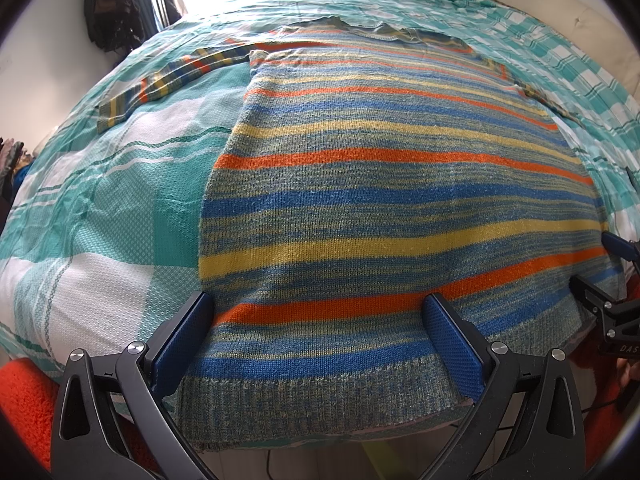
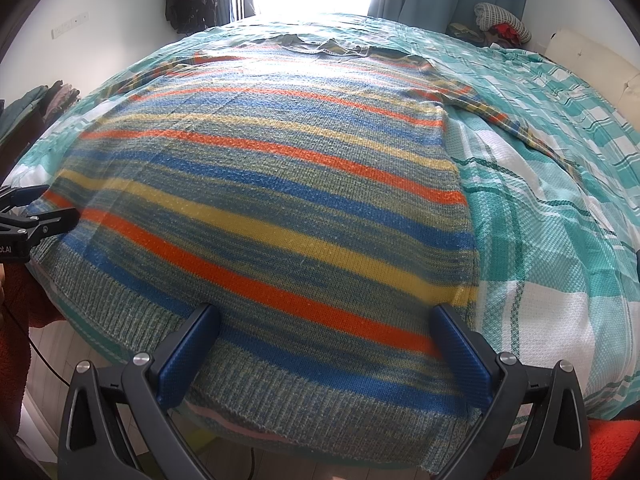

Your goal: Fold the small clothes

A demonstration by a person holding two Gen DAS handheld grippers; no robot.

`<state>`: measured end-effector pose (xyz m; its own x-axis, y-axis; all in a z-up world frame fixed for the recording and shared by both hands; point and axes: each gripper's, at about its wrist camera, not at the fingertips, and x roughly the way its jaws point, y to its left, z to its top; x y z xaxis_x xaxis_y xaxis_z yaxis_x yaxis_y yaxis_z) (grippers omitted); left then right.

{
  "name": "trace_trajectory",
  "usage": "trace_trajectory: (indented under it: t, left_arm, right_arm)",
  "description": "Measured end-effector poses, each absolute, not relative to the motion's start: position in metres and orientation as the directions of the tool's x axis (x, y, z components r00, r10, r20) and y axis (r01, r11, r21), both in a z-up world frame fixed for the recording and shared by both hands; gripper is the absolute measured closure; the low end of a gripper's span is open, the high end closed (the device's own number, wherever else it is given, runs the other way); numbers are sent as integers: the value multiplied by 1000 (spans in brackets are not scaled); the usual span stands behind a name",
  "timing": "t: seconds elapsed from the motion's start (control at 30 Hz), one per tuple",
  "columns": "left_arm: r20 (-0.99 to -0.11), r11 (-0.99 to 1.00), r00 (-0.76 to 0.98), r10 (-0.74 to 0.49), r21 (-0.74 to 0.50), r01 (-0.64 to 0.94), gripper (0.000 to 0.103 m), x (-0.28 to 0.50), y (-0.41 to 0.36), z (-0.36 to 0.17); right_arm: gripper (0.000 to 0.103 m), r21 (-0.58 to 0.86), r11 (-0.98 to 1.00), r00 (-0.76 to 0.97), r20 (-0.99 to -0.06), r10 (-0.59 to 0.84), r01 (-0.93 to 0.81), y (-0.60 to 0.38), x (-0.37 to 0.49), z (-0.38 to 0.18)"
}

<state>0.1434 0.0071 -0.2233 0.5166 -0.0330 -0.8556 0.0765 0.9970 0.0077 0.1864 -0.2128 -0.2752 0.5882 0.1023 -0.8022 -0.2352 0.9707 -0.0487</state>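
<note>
Left wrist view: I see the striped knitted sweater in orange, blue, yellow and grey-green (image 1: 360,200) lying flat, hem toward me, on the bed with the teal-and-white checked cover (image 1: 100,208).
Left claw (image 1: 320,344): spread wide, holding nothing; its blue ribbed pads (image 1: 452,348) straddle the ribbed hem (image 1: 320,396) near the sweater's left corner.
Right claw (image 2: 324,352): likewise spread wide and empty, straddling the hem near the right corner in the right wrist view.
Sleeves: the left sleeve (image 1: 160,84) stretches out across the cover; the right sleeve (image 2: 500,112) also lies outward.
Why so placed: the sweater is laid out flat, I judge, so edges and corners can be reached cleanly; both claws sit at the hem because that is the natural edge to lift.
Stage: by my reading, folding has not yet begun; no part is doubled over.
Next move: I would close each claw on the hem rib, taking both knit layers.
Risk: thick, stretchy knit may sag or slip, and the cover could be pinched too.
</note>
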Motion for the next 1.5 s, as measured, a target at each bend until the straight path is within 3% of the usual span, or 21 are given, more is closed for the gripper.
trace_trajectory:
  t: [1.27, 1.4, 1.5]
  left_arm:
    - [-856, 997, 515, -32, 9, 78, 0, 144, 7, -223]
    - [-859, 998, 512, -28, 5, 64, 1, 144, 10, -211]
    - [-812, 999, 583, -42, -39, 17, 1, 137, 28, -185]
  right_arm:
    - [0, -56, 970, 590, -802, 97, -235, -212, 187, -277]
    - [0, -66, 968, 568, -819, 86, -243, -211, 188, -271]
    - [0, -13, 962, 575, -804, 152, -273, -222, 186, -245]
